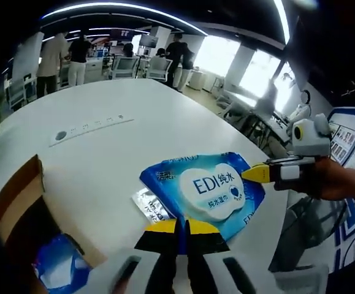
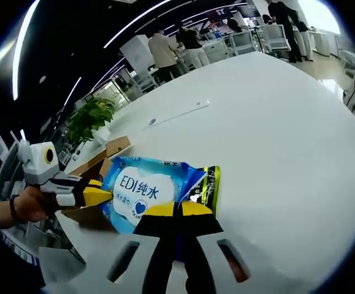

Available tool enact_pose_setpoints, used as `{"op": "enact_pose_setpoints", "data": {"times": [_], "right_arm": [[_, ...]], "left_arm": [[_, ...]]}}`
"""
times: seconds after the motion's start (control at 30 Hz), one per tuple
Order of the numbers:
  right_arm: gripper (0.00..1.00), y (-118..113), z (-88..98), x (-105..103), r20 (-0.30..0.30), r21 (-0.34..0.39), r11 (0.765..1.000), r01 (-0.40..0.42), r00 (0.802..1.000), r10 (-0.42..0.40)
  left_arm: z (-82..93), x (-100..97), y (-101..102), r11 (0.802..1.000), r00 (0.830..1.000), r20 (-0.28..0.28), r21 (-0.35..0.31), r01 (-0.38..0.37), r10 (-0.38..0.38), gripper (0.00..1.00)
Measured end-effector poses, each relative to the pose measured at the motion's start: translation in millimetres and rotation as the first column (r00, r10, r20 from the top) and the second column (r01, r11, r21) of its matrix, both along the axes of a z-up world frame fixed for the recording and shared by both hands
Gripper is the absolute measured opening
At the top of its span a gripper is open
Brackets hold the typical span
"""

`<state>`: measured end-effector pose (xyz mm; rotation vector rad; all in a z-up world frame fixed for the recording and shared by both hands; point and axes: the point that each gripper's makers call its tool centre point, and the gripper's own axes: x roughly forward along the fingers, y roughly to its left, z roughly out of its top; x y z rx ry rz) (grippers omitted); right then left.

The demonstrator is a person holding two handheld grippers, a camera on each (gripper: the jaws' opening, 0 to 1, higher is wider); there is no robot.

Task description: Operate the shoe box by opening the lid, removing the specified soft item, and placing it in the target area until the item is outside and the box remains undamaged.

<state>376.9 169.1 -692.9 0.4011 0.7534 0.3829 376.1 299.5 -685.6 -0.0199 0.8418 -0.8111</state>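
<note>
The soft blue plastic pack of wet wipes (image 1: 205,190) is out of the brown cardboard shoe box (image 1: 18,196) — both the left gripper (image 1: 181,228) and right gripper (image 2: 177,211) pinch its edges above the white round table (image 2: 275,135), so next comes lowering and releasing it.

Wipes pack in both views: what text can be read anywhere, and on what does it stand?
"EDI纯水": white lid label of the blue wipes pack, also readable in the right gripper view.
Smaller characters under it on the label: too blurred.
Print on the pack's silver end: too small.
Wall posters: unreadable.
</note>
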Motion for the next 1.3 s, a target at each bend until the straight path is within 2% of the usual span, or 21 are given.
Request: {"op": "enact_pose_setpoints", "data": {"times": [0.4, 0.8, 1.3], "right_arm": [[0.0, 7, -6.4, 23, -0.016, -0.013, 0.998, -0.055, 0.998, 0.054], [0.0, 11, -10.3, 30, -0.036, -0.02, 0.996, -0.084, 0.996, 0.084], [0.0, 5, -33.7, 44, -0.068, -0.022, 0.995, -0.1, 0.993, 0.098]], "left_arm": [[-10.0, 14.5, 6, 0.998, 0.998, -0.022, 0.007, -0.056, 0.056, 0.03], [-19.6, 23.8, 4, 0.997, 0.996, -0.045, 0.019, -0.078, 0.079, 0.03], [-44.1, 31.3, 0, 0.995, 0.992, -0.083, 0.044, -0.087, 0.091, 0.03]]}}
